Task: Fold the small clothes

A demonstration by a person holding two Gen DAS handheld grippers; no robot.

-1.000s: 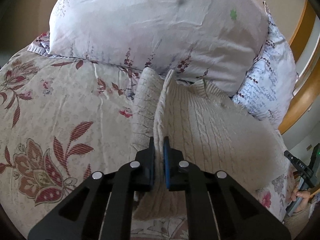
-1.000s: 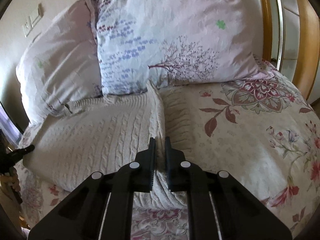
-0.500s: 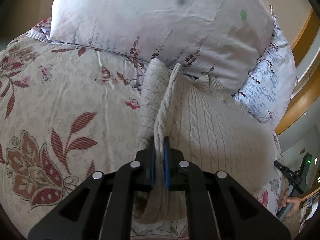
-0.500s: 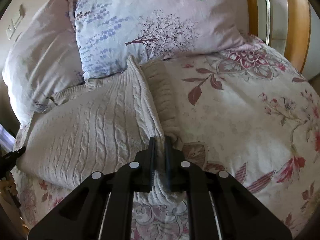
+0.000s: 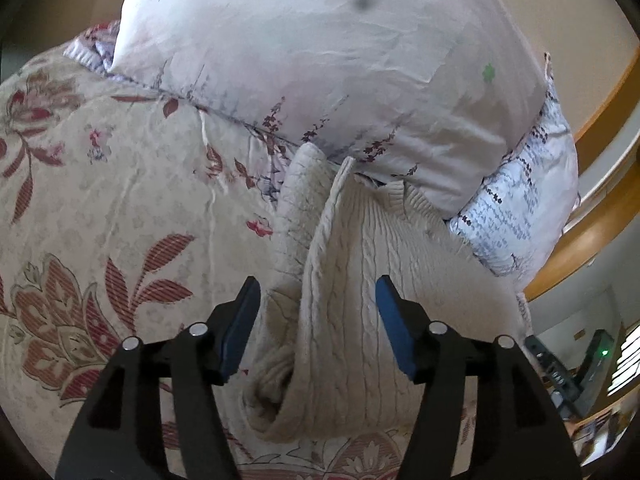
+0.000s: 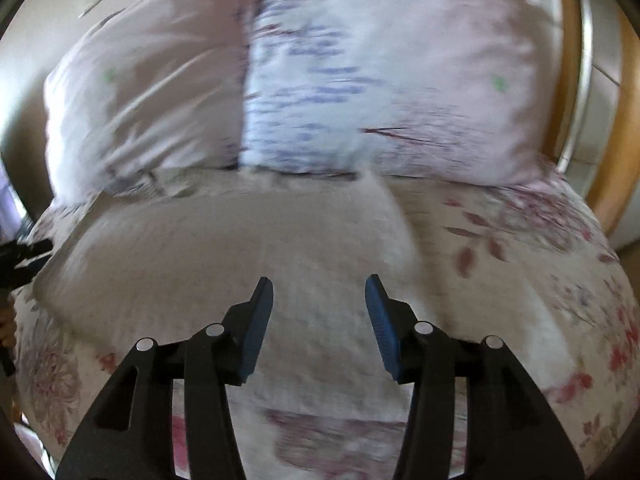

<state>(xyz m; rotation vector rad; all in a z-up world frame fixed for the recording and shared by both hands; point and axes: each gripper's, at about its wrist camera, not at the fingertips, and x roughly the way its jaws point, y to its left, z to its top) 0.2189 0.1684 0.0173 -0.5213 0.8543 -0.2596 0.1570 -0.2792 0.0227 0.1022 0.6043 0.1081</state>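
Note:
A cream cable-knit sweater (image 5: pixel 360 280) lies on the floral bedspread (image 5: pixel 100 184), its side edge folded inward with the sleeve bunched beneath. My left gripper (image 5: pixel 318 296) is open, its blue pads either side of the fold ridge, holding nothing. In the blurred right wrist view the sweater (image 6: pixel 240 248) lies flat below the pillows. My right gripper (image 6: pixel 319 292) is open and empty just above the sweater's near edge.
Two floral pillows (image 5: pixel 320 60) lean at the bed's head, touching the sweater's collar end; they also show in the right wrist view (image 6: pixel 360 80). A wooden bed frame (image 5: pixel 592 216) curves on the right. The other gripper's tip (image 6: pixel 20 256) shows at the left edge.
Both grippers were shut on the sweater's folded edges; both have now opened and let go. The right view has swung and blurred, and the sweater there now lies flat.

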